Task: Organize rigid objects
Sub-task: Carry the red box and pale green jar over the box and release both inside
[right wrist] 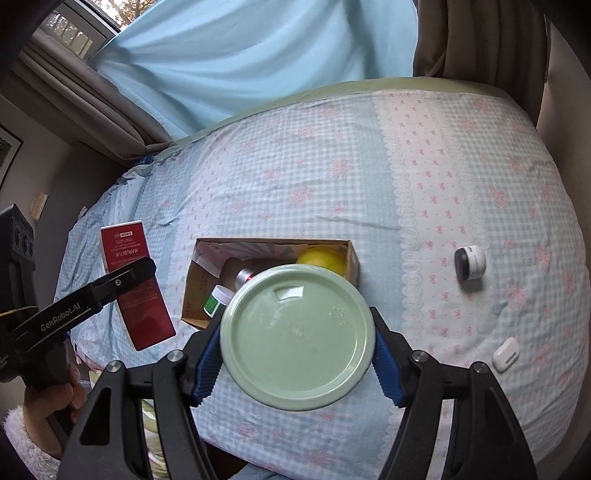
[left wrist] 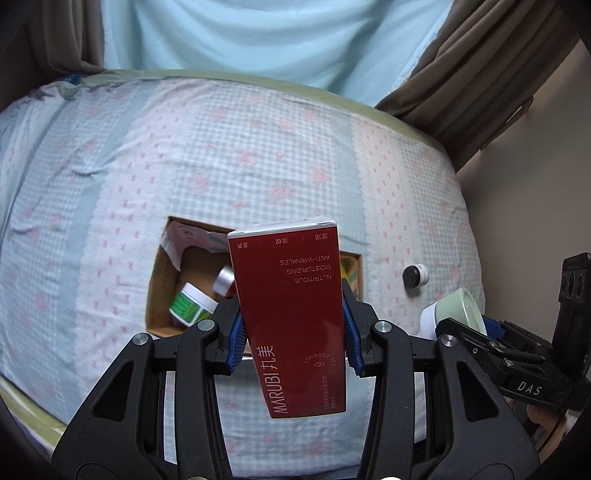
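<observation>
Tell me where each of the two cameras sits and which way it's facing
Left wrist: on the left gripper, angled down at the bed; its fingers clamp a red box.
Right wrist: on the right gripper, angled down at the bed; its fingers clamp a green-lidded jar; a hand shows.
Shared: cardboard box, small dark jar.

You have a bed point(left wrist: 258, 155) filling the view, under a blue checked sheet point(right wrist: 369, 177) with pink flowers and a green edge at 12 o'clock. Behind it at 12 hangs a pale blue curtain point(left wrist: 240, 37). Brown drapes point(left wrist: 491, 81) fall at 2 o'clock in the left wrist view. In the right wrist view, a window point(right wrist: 77, 33) shows at 11, and a framed picture point(right wrist: 7, 151) at 9.
</observation>
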Motion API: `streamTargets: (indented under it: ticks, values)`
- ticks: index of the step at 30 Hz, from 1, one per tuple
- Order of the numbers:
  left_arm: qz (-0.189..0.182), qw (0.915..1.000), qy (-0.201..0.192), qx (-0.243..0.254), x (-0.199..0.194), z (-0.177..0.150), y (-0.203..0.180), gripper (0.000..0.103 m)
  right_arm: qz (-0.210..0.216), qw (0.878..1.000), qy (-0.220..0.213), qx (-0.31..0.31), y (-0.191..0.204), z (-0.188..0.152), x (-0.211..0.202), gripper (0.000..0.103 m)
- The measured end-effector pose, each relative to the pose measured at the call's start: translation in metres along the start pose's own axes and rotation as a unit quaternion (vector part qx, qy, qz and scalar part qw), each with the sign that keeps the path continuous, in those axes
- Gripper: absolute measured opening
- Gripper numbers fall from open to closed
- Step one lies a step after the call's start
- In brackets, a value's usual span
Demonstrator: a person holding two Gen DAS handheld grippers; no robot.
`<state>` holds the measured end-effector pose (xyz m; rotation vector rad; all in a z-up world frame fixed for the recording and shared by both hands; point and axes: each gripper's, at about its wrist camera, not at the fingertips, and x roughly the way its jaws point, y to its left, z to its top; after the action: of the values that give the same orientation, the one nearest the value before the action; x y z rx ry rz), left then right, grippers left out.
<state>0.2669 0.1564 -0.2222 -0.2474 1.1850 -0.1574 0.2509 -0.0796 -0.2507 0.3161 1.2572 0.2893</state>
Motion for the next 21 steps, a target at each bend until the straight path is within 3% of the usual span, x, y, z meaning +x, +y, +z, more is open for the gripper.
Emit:
streamTargets:
  ticks: [11, 21]
  values:
    - [-0.010, 0.9966, 0.066, 0.049, 0.061, 0.027, 0.088, 0.039, -0.026, 0.999, 0.034, 0.031, 0.077, -0.001, 0.094, 0.066]
    - [-0.026, 0.9892, 0.130, 0.061, 0.135, 0.029, 0.096, 0.039, -0.051, 0.995, 0.086, 0.015, 0.082, -0.005, 0.170, 0.066]
